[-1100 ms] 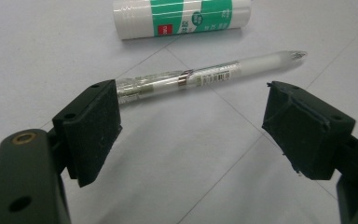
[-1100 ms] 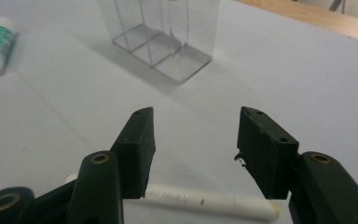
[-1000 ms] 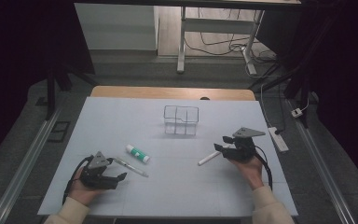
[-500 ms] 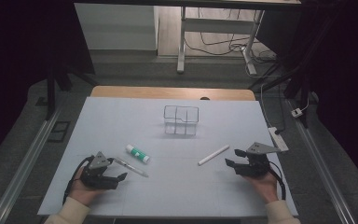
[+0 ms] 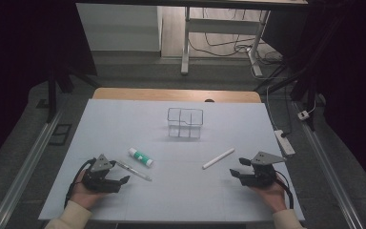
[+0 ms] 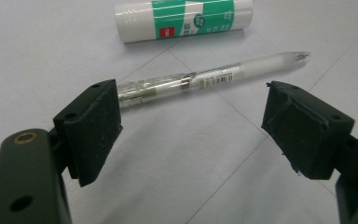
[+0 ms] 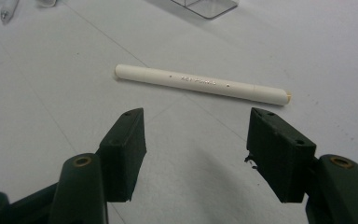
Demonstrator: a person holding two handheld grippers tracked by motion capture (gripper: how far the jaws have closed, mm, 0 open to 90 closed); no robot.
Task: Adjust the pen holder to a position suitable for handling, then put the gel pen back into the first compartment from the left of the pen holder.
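Two grippers, left gripper (image 5: pixel 123 180) and right gripper (image 5: pixel 235 172), rest open-jawed and empty; next, the right must close on the white pen (image 7: pixel 200 84).

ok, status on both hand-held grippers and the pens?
Left hand-held gripper open, clear pen just ahead, untouched. Right hand-held gripper jaws just been opening, nothing between them; white pen lies ahead. Glue stick beside clear pen, not blocking.
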